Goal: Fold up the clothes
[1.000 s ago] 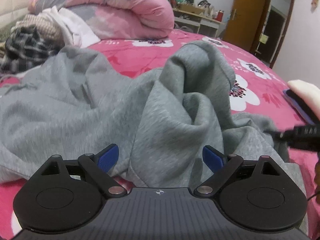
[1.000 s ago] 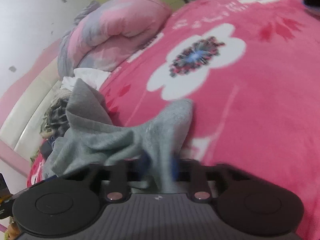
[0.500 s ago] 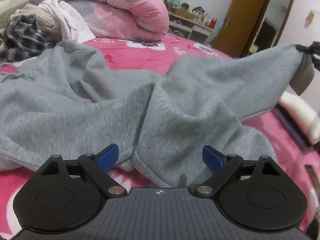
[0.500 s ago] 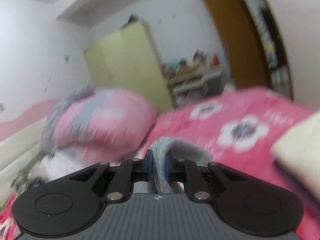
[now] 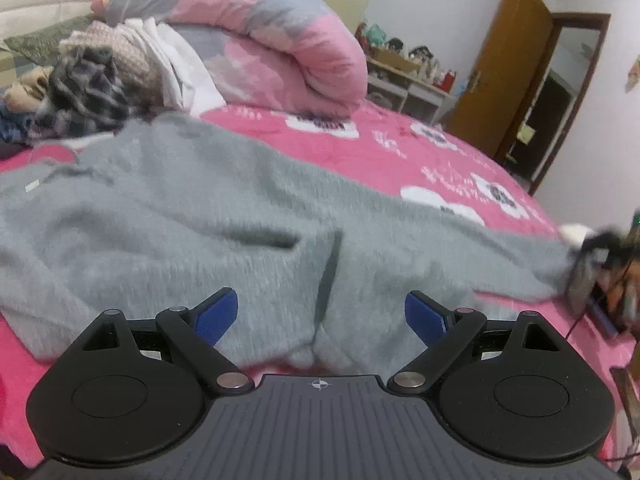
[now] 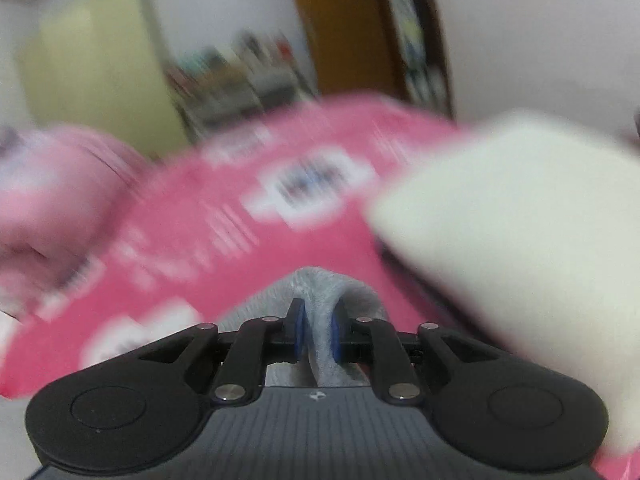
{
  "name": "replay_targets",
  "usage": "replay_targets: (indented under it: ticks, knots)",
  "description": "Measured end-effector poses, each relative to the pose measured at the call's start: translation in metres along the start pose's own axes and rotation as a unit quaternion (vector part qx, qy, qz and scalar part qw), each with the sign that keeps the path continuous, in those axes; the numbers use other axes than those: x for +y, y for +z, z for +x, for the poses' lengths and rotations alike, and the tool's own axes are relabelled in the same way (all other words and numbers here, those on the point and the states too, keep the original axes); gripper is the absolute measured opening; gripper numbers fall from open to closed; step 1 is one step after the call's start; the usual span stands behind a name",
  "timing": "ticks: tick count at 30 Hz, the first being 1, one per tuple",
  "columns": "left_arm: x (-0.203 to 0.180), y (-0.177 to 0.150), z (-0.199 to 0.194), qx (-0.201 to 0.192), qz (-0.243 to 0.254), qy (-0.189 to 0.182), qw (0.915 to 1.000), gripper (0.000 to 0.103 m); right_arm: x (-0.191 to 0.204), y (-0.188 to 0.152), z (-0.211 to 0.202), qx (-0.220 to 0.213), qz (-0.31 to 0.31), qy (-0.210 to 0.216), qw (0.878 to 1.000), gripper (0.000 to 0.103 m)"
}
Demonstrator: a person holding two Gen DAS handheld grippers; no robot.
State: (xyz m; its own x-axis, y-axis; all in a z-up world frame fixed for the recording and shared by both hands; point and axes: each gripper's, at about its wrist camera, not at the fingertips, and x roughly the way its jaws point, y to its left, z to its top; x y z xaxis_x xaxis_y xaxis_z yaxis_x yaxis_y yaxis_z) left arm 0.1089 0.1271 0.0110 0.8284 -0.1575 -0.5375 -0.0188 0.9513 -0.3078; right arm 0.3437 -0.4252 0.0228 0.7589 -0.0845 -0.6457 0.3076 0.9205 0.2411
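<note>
The grey sweatshirt (image 5: pixel 208 216) lies spread across the pink flowered bed cover (image 5: pixel 400 160), its body wide and fairly flat on the left of the left wrist view, with a dark crease running down near its middle. One long part of it stretches off to the right edge of that view, where the right tongs (image 5: pixel 596 248) show only as a dark blur gripping its end, beside something pale.

In the right wrist view the right tongs (image 6: pixel 318 332) are clenched on a bunched fold of the grey sweatshirt (image 6: pixel 320 296); the blue pads (image 6: pixel 299 332) press the cloth from both sides, and the jaws have just eased slightly wider with the fabric between them. The cloth humps up just past the fingertips.

The left tongs (image 5: pixel 320 312) are released, their blue pads (image 5: pixel 216 314) standing wide apart above the near hem of the garment, and they grasp nothing.

Beyond the garment a rolled pink and grey quilt (image 5: pixel 260 32) sits at the head of the bed, with a heap of other clothes (image 5: pixel 100 76) to its left. A cream cushion-like shape (image 6: pixel 520 220), badly blurred, fills the right of the right wrist view. A brown door (image 5: pixel 500 68) stands at the far right
</note>
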Motion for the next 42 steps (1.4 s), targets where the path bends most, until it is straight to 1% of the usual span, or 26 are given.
replay_targets:
  ticks: [1, 3, 4, 5, 6, 7, 8, 10, 12, 13, 15, 17, 19, 20, 24, 27, 29, 31, 34, 35, 36, 37, 38, 39, 40, 42]
  knots:
    - [0.004, 0.005, -0.002, -0.008, 0.001, 0.001, 1.0, 0.092, -0.004, -0.008, 0.013, 0.027, 0.007, -0.009, 1.0, 0.032]
    - [0.007, 0.017, -0.003, -0.027, 0.004, 0.007, 0.9996, 0.092, -0.019, -0.019, 0.023, 0.067, 0.031, -0.015, 0.997, 0.05]
    - [0.01, 0.025, -0.001, -0.035, 0.005, 0.011, 0.9993, 0.092, -0.026, -0.024, 0.028, 0.086, 0.042, -0.018, 0.995, 0.055]
    - [0.013, 0.032, 0.001, -0.04, 0.007, 0.019, 0.999, 0.092, -0.032, -0.025, 0.021, 0.085, 0.049, -0.009, 0.995, 0.057]
    - [0.017, 0.041, 0.005, -0.045, 0.01, 0.03, 0.9985, 0.092, -0.038, -0.025, 0.014, 0.083, 0.056, -0.001, 0.995, 0.063]
    - [0.02, 0.049, 0.009, -0.051, 0.012, 0.041, 0.9978, 0.092, -0.043, -0.023, 0.004, 0.077, 0.055, -0.002, 0.996, 0.069]
    - [0.025, 0.058, 0.014, -0.056, 0.015, 0.053, 0.9969, 0.092, -0.044, -0.018, -0.01, 0.068, 0.046, -0.009, 0.997, 0.07]
    - [0.034, 0.073, 0.028, -0.063, 0.012, 0.083, 0.9944, 0.092, -0.04, -0.009, -0.039, 0.043, 0.016, -0.019, 0.999, 0.071]
    - [0.049, 0.089, 0.045, -0.07, -0.013, 0.101, 0.9923, 0.092, -0.03, -0.001, -0.069, 0.009, -0.027, -0.028, 0.999, 0.071]
    - [0.057, 0.097, 0.054, -0.074, -0.025, 0.11, 0.9909, 0.092, -0.015, 0.005, -0.085, -0.017, -0.057, -0.016, 0.998, 0.073]
    - [0.072, 0.105, 0.075, -0.073, -0.057, 0.119, 0.9886, 0.092, 0.032, 0.007, -0.113, -0.062, -0.132, 0.02, 0.989, 0.077]
    - [0.087, 0.109, 0.096, -0.075, -0.085, 0.133, 0.9846, 0.092, 0.082, 0.006, -0.134, -0.091, -0.194, 0.056, 0.975, 0.077]
    - [0.101, 0.102, 0.111, -0.077, -0.113, 0.133, 0.9816, 0.089, 0.149, -0.002, -0.143, -0.105, -0.248, 0.12, 0.955, 0.077]
    - [0.108, 0.099, 0.118, -0.078, -0.127, 0.133, 0.9798, 0.088, 0.182, -0.007, -0.14, -0.099, -0.267, 0.159, 0.945, 0.077]
    - [0.133, 0.079, 0.128, -0.079, -0.177, 0.103, 0.9755, 0.086, 0.315, -0.039, -0.095, -0.039, -0.328, 0.293, 0.897, 0.077]
    - [0.151, 0.077, 0.126, -0.077, -0.223, 0.078, 0.9687, 0.086, 0.419, -0.074, -0.045, 0.015, -0.374, 0.367, 0.852, 0.077]
    - [0.162, 0.076, 0.125, -0.076, -0.248, 0.067, 0.9634, 0.086, 0.478, -0.098, -0.009, 0.06, -0.393, 0.402, 0.825, 0.077]
    - [0.166, 0.075, 0.123, -0.075, -0.252, 0.078, 0.9617, 0.086, 0.528, -0.126, 0.025, 0.107, -0.415, 0.418, 0.801, 0.077]
    - [0.167, 0.074, 0.125, -0.065, -0.242, 0.095, 0.9634, 0.085, 0.577, -0.163, 0.066, 0.15, -0.424, 0.405, 0.796, 0.077]
    - [0.166, 0.075, 0.125, -0.062, -0.238, 0.098, 0.9642, 0.085, 0.581, -0.169, 0.077, 0.171, -0.422, 0.398, 0.796, 0.076]
    - [0.166, 0.075, 0.126, -0.059, -0.235, 0.102, 0.9648, 0.085, 0.585, -0.175, 0.089, 0.192, -0.42, 0.391, 0.796, 0.067]
    - [0.164, 0.075, 0.128, -0.058, -0.228, 0.109, 0.9658, 0.085, 0.589, -0.182, 0.1, 0.213, -0.418, 0.384, 0.795, 0.04]
    - [0.162, 0.075, 0.129, -0.056, -0.22, 0.117, 0.9668, 0.085, 0.59, -0.189, 0.104, 0.221, -0.428, 0.372, 0.793, 0.031]
    - [0.16, 0.075, 0.129, -0.056, -0.212, 0.128, 0.9674, 0.085, 0.591, -0.194, 0.097, 0.199, -0.445, 0.369, 0.792, 0.023]
    - [0.158, 0.075, 0.128, -0.059, -0.206, 0.138, 0.967, 0.085, 0.592, -0.198, 0.089, 0.176, -0.461, 0.365, 0.79, 0.004]
    - [0.156, 0.074, 0.127, -0.063, -0.198, 0.154, 0.966, 0.085, 0.594, -0.199, 0.066, 0.106, -0.499, 0.349, 0.786, 0.004]
